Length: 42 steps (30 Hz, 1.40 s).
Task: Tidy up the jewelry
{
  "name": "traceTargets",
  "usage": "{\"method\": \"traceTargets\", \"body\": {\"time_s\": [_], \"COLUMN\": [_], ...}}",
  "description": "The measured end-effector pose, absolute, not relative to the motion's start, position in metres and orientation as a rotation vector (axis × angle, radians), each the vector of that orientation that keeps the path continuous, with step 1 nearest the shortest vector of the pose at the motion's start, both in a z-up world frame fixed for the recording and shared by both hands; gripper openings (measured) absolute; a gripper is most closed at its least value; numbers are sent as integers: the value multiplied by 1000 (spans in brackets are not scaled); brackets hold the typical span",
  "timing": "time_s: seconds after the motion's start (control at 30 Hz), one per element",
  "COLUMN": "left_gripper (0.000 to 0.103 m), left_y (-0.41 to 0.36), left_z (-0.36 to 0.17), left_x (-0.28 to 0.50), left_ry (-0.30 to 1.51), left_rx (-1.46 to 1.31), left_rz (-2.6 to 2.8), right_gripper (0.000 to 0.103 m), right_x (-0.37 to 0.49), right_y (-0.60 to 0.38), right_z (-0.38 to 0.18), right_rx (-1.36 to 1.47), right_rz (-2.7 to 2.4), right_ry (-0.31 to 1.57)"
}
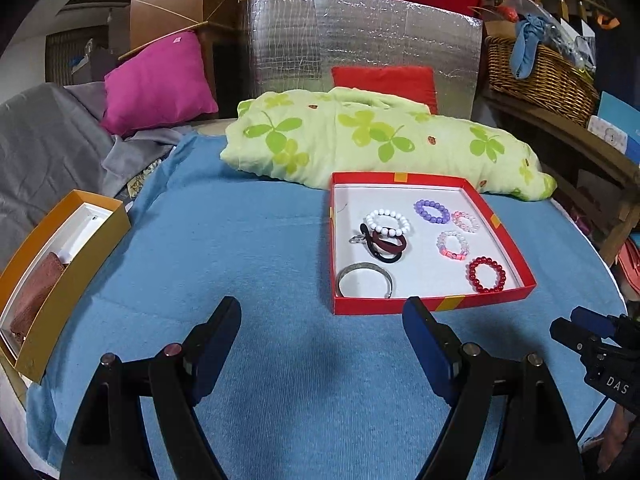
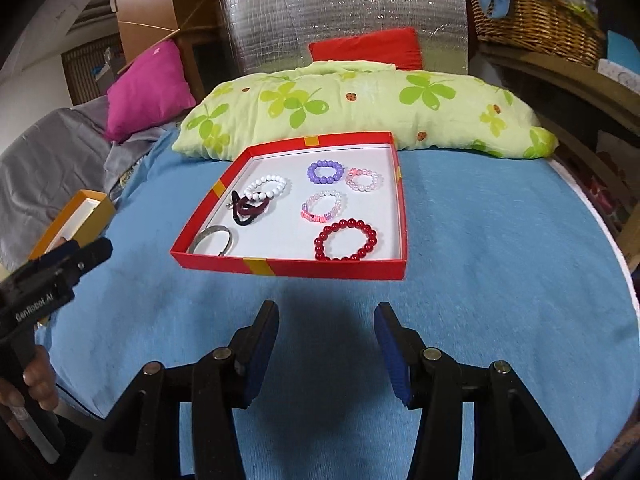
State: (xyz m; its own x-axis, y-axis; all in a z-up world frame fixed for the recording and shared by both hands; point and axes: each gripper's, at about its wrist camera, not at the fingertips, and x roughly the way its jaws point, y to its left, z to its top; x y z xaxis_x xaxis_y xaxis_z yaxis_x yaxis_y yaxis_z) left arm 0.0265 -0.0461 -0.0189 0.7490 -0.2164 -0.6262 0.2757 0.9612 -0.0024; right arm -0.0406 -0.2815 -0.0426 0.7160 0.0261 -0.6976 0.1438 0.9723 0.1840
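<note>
Both the left gripper [image 1: 322, 316] and right gripper [image 2: 326, 322] hover empty, jaws apart, near the shallow red cardboard tray [image 2: 288, 268] on the blue cloth [image 2: 500, 240]. Its 5 beaded bracelets look light and stretchy; the dark red glass-bead bracelet [image 2: 346, 240], nearest, should pinch easily across 1 side.

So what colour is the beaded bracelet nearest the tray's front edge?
Dark red, glossy beads: the red beaded bracelet in the red tray; clearest in the right wrist view.
</note>
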Motion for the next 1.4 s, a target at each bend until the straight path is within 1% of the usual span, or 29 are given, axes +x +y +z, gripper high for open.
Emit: {"method": "traceTargets", "body": {"time_s": [0.6, 1.4], "left_gripper": [83, 83], "left_y": [-36, -23], "left_z": [-29, -32], "left_x": [18, 20], "left_ry": [679, 691], "left_rx": [142, 127], "left_rz": [-263, -244], "right_gripper": [54, 55], "right_x": [-33, -26], "right_y": [-263, -245], "right_z": [-51, -57], "right_rx": [208, 140], "right_rz": [-77, -74], "right_ry": [798, 817]}}
